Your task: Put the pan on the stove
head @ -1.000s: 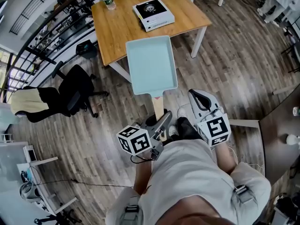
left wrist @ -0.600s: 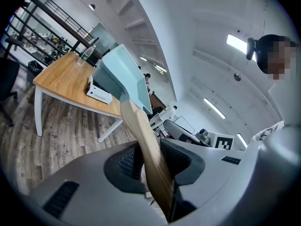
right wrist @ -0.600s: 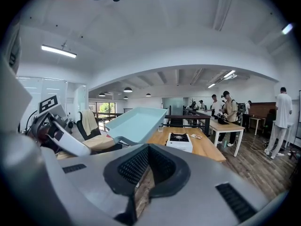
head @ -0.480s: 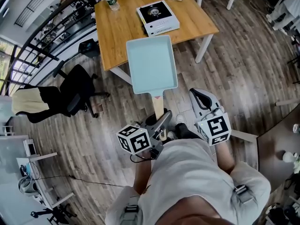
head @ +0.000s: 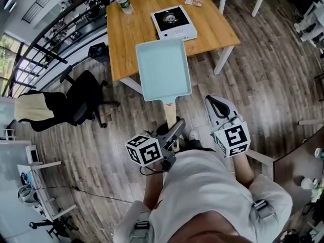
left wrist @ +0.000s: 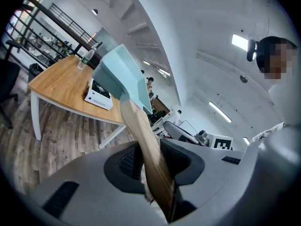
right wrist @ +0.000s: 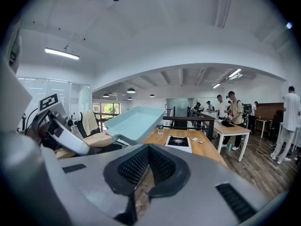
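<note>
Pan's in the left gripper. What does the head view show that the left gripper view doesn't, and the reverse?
Head view only: the pan's empty inside and a small packet on the table. Left gripper view only: the left gripper seen close, its pads pressing the wooden handle, plus the pan's underside and ceiling lights. Both: pan, table, white stove, bottle; nothing sits on the stove yet.

Table (head: 131, 39) far edge cut off, pan handle (head: 171, 116) end hidden between left jaws
</note>
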`<action>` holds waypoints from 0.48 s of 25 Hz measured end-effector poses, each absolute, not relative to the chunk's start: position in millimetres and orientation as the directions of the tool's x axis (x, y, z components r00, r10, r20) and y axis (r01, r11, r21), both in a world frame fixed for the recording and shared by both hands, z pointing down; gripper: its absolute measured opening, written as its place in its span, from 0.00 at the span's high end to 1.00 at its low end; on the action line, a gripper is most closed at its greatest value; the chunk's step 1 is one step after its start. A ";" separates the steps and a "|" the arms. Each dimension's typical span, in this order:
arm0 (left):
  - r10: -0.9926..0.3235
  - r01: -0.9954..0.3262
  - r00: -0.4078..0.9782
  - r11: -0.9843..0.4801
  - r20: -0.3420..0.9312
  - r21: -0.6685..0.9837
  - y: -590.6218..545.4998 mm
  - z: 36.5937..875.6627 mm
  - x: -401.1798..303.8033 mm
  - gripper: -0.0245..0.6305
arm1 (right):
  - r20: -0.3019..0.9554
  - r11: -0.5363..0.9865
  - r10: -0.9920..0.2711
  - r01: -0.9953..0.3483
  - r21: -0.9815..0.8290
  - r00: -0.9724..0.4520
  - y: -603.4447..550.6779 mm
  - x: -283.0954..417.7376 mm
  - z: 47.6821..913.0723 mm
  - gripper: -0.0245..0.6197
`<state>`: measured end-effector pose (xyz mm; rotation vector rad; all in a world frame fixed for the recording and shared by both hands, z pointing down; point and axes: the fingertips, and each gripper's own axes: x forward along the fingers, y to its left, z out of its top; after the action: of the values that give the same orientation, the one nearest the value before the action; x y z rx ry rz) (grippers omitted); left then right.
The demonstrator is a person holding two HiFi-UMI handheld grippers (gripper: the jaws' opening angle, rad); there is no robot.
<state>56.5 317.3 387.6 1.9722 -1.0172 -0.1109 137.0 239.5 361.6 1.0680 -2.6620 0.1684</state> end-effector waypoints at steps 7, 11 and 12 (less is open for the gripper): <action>-0.696 -0.615 0.656 -0.268 0.292 0.741 286.3 388.3 49.0 0.78 | 0.299 0.728 -0.651 -0.685 -0.012 -0.698 211.0 128.9 366.7 0.93; -0.689 -0.611 0.662 -0.270 0.293 0.744 264.9 390.9 38.1 0.78 | 0.304 0.724 -0.656 -0.690 -0.008 -0.691 188.6 117.9 368.7 0.93; -0.687 -0.610 0.665 -0.271 0.294 0.745 259.6 391.8 35.4 0.78 | 0.304 0.722 -0.657 -0.692 -0.008 -0.690 183.4 115.3 368.9 0.93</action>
<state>35.4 259.6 391.8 1.9716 -1.0087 -0.1073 115.3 183.4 368.9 1.0612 -2.6474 0.1764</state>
